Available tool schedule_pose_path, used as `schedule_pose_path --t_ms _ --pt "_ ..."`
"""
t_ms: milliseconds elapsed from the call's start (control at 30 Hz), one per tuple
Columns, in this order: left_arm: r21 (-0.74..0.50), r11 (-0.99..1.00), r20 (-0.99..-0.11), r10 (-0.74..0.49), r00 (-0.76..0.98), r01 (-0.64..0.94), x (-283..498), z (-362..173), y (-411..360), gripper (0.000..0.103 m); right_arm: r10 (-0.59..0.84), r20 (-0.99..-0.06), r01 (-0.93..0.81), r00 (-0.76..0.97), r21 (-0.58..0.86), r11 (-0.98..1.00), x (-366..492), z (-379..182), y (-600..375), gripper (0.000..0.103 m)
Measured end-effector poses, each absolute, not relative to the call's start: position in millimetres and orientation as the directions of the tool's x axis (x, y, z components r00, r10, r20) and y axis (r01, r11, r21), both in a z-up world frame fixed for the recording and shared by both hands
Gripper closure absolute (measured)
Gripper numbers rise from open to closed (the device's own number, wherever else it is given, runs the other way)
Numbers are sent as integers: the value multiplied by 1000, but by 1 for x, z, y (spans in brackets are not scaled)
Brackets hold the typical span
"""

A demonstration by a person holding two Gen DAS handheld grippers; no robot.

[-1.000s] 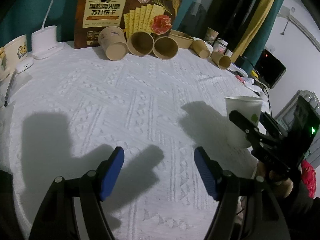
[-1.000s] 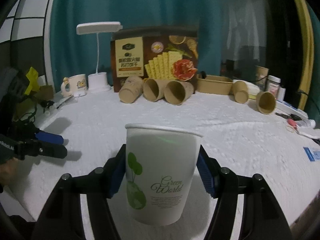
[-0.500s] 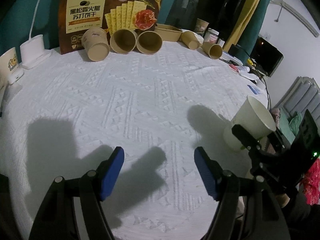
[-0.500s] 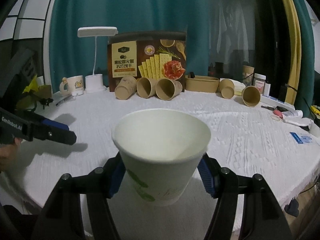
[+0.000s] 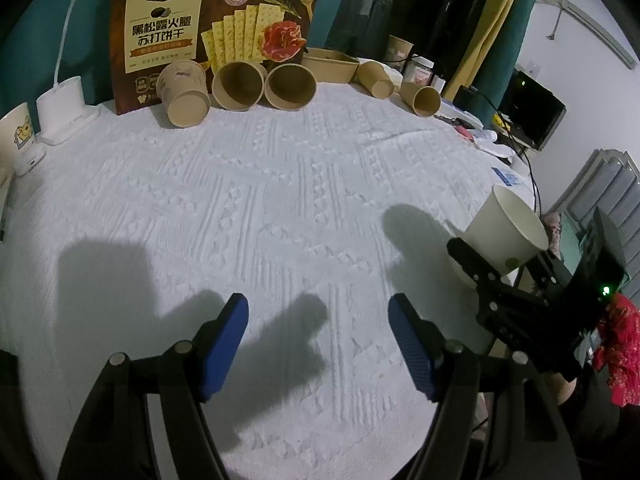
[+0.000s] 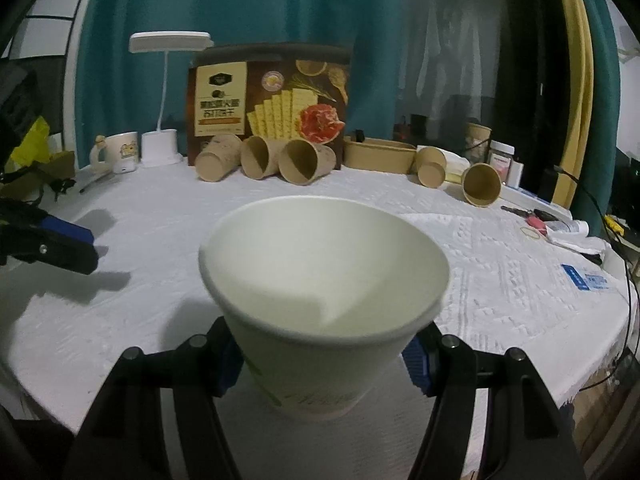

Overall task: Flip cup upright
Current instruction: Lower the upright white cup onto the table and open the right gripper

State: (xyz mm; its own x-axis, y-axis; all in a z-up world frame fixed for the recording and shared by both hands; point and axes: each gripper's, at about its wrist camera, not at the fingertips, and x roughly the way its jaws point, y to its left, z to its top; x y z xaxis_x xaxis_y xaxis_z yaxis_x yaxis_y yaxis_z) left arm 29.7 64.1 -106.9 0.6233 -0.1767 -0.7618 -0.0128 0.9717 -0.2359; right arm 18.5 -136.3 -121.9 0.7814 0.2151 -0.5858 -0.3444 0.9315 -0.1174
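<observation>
Your right gripper has its fingers clamped on the white paper cup, low on its sides. The cup sits at the near right edge of the counter, mouth up and tilted; whether its base touches the white textured cloth I can't tell. Your left gripper has its fingers spread wide with nothing between them, over the near edge. Far edge: brown paper cups on their sides in front of an upright cracker box.
</observation>
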Motion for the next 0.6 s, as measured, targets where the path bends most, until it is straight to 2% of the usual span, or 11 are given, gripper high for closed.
schedule_pose_path --t_ms 300,467,600 --pt "-231 973 -748 -186 638 13 24 -101 57 31 192 -618 -320 763 -103 942 8 -112 -138 37" --pt "-218 976 -740 -183 648 28 15 -99 50 31 188 -659 -300 728 -60 952 -7 -108 -142 30" --pt "-215 976 -735 -191 651 43 5 -97 44 31 178 -681 -280 711 -42 959 -24 -105 -146 28"
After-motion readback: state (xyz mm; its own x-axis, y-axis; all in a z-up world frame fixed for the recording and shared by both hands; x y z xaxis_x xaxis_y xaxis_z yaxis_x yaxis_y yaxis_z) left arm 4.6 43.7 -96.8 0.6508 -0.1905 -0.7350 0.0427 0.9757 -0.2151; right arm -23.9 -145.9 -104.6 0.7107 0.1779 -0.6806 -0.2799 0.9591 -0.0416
